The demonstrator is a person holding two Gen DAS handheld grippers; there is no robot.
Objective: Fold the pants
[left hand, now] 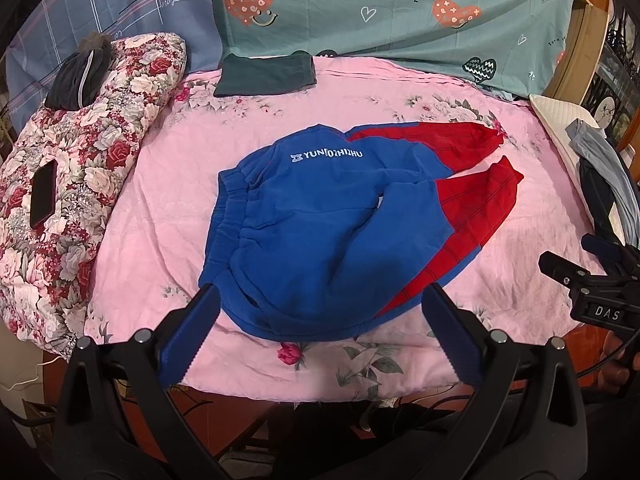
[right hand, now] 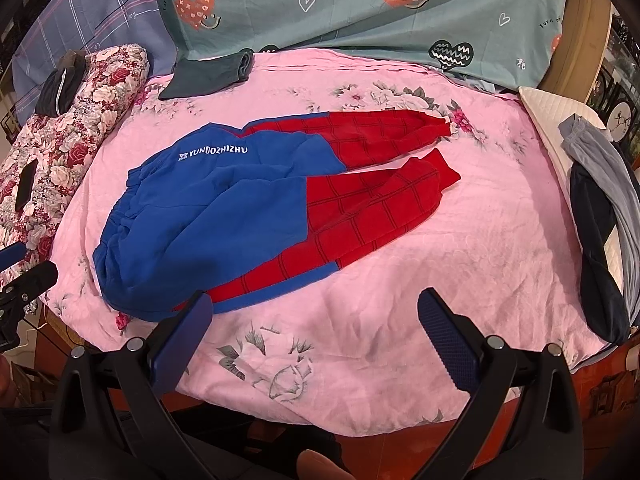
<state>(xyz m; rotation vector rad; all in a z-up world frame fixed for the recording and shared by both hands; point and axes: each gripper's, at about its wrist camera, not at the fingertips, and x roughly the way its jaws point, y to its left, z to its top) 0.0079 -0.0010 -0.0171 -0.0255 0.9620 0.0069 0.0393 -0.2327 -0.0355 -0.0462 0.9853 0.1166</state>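
**Pants spread on the pink blanket, both my claws empty**

The blue and red pants [left hand: 332, 224] lie flat in the middle of the pink blanket [left hand: 400, 364]. Their blue waist end points toward the flowered quilt [left hand: 80, 184] on my left, and the two red checked legs [right hand: 380, 196] run off to my right, slightly apart at the cuffs. White lettering sits across the blue part near the far edge.

My left claw [left hand: 320, 332] hangs just above the near edge of the blue seat, its blue pads spread wide with nothing between them. My right claw [right hand: 316, 340] hangs over bare blanket just in front of the lower red leg, likewise spread wide and grasping nothing; its left pad sits close to the pants' near hem, though I cannot tell whether it touches.

At the far side a folded dark green garment [left hand: 266, 74] lies on the blanket below the teal heart-print sheet [left hand: 380, 12]. A dark phone [left hand: 43, 194] rests on the flowered quilt. Grey and dark clothes [right hand: 600, 216] are draped over a white pillow [right hand: 548, 108] at the right edge.
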